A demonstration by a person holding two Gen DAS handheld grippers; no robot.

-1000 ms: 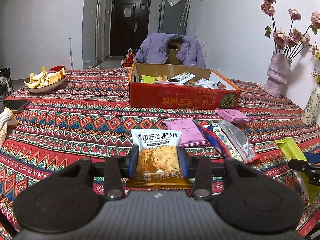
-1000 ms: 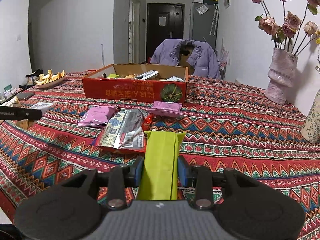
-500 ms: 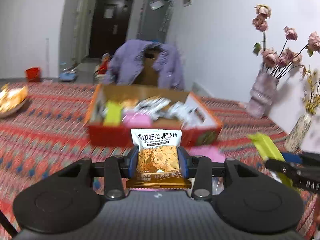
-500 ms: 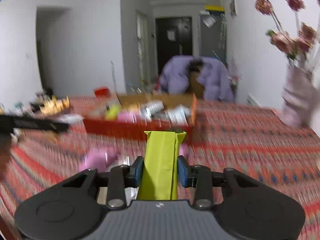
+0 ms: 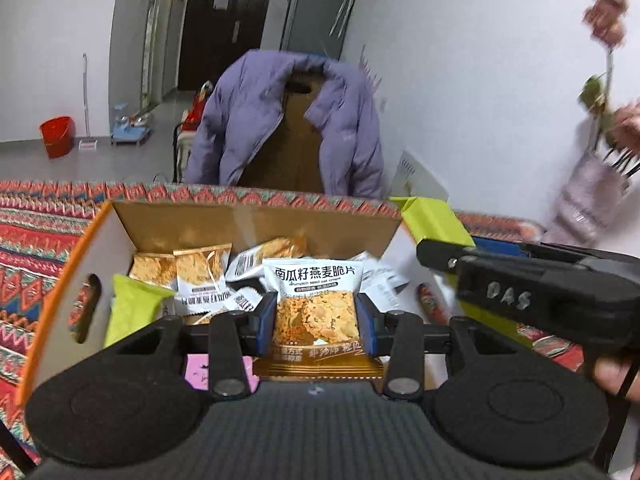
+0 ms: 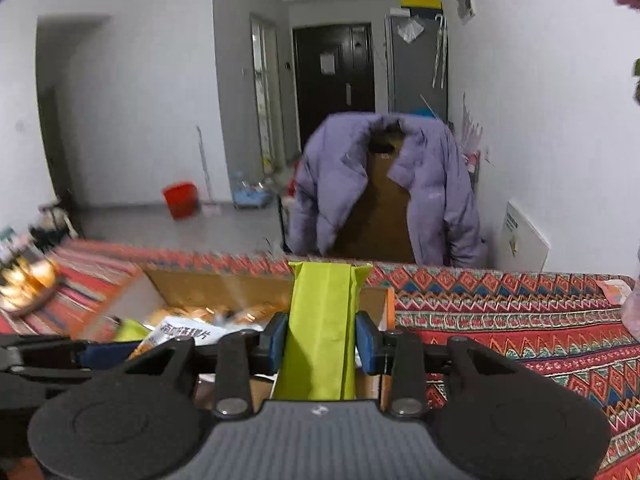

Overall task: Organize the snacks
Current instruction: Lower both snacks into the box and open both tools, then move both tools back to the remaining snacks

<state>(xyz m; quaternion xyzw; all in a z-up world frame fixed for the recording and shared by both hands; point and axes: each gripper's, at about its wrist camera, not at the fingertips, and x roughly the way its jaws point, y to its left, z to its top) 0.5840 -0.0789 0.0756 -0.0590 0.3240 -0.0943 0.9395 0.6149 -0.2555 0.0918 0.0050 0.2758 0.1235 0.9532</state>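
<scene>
My left gripper (image 5: 316, 320) is shut on an oat-crisp snack packet (image 5: 314, 300) with a white top, held above the open cardboard box (image 5: 72, 280). Inside the box lie several similar packets (image 5: 200, 276), a lime-green packet (image 5: 130, 310) and a pink one (image 5: 200, 372). My right gripper (image 6: 321, 340) is shut on a long lime-green packet (image 6: 320, 320) over the box's right end (image 6: 386, 320). In the left wrist view that same green packet (image 5: 434, 220) and the right gripper's body (image 5: 520, 292) show at the right.
The patterned tablecloth (image 6: 520, 320) covers the table around the box. A chair with a purple jacket (image 5: 280, 120) stands behind the far table edge. A pale vase with roses (image 5: 588, 200) is at the right. A fruit dish (image 6: 24, 284) sits far left.
Both grippers have travelled forward across the table with their packets and now hang over the box. The loose packets on the cloth have dropped out of view.
</scene>
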